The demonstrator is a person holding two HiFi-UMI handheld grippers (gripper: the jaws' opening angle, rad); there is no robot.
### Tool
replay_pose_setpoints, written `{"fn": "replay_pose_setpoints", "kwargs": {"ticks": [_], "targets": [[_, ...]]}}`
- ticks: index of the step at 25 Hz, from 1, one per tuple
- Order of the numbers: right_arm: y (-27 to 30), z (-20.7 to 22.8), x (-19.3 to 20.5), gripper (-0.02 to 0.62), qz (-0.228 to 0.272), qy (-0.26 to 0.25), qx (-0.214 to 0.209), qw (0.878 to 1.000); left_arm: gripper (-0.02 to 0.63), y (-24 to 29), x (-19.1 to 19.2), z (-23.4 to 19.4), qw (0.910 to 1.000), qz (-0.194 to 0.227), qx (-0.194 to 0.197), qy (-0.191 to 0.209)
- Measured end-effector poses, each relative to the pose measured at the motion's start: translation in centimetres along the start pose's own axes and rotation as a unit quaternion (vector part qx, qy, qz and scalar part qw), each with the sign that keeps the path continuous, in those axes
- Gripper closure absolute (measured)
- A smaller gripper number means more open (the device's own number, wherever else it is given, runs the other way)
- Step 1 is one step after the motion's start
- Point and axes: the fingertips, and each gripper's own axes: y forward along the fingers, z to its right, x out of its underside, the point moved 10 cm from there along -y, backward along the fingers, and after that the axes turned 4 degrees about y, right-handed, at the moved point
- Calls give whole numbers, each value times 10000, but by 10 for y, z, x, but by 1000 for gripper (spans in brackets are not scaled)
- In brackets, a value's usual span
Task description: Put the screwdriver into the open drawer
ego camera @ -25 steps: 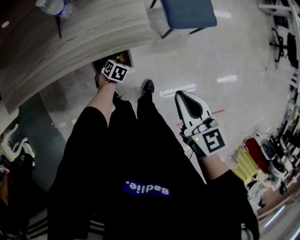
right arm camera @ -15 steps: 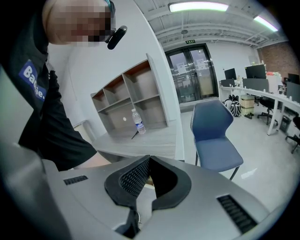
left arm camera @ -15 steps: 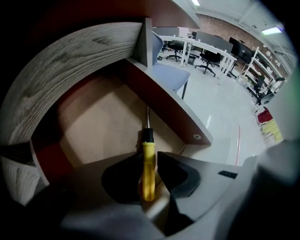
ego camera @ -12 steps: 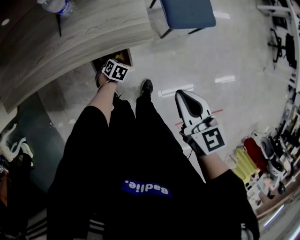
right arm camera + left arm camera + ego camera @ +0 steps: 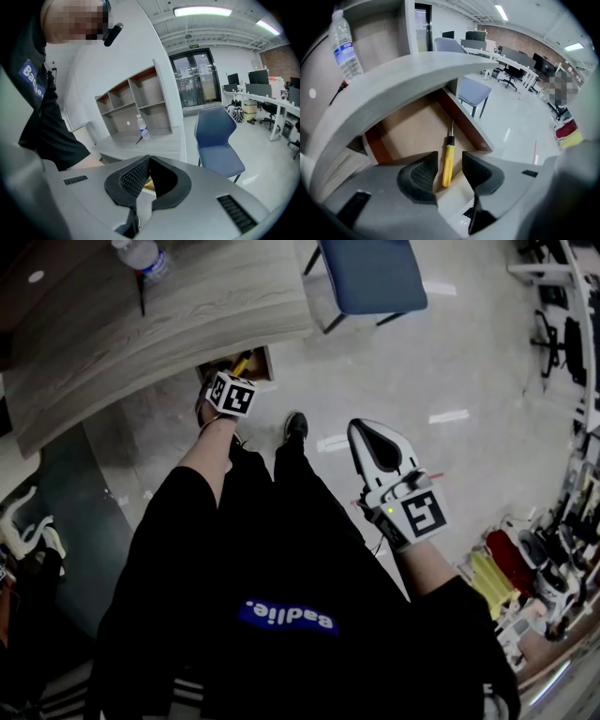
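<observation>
Beneath the curved wood-grain counter (image 5: 187, 306), a yellow-handled screwdriver (image 5: 447, 161) is lying in the brown drawer (image 5: 412, 131); the left gripper (image 5: 450, 159) is opening its jaws above it, touching nothing, while the right gripper (image 5: 149, 161) is pressing its jaws together.

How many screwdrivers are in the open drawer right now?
1. The yellow-handled screwdriver lies on the floor of the open drawer, along the side wall nearer the blue chair. The drawer's back runs under the desk, so another could be hidden there.

Bright ceiling lights (image 5: 202, 11), fisheye-warped edges
</observation>
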Motion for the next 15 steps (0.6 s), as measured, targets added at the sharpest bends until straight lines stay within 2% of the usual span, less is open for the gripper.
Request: {"fn": "replay_pose_setpoints", "kwargs": {"ticks": [7,11,15], "targets": [[-9,-26,-18,566,154,-244,-217,9993,451,-60,6,3,9977,554,7,-391],[-11,-34,-30,566,242,-378,-345,9984,460,-94,6,2,9935,1000,1,-537],[-9,-50,-42,566,328,-531,-482,9969,465,-143,11,0,9894,1252,-39,-728]]}}
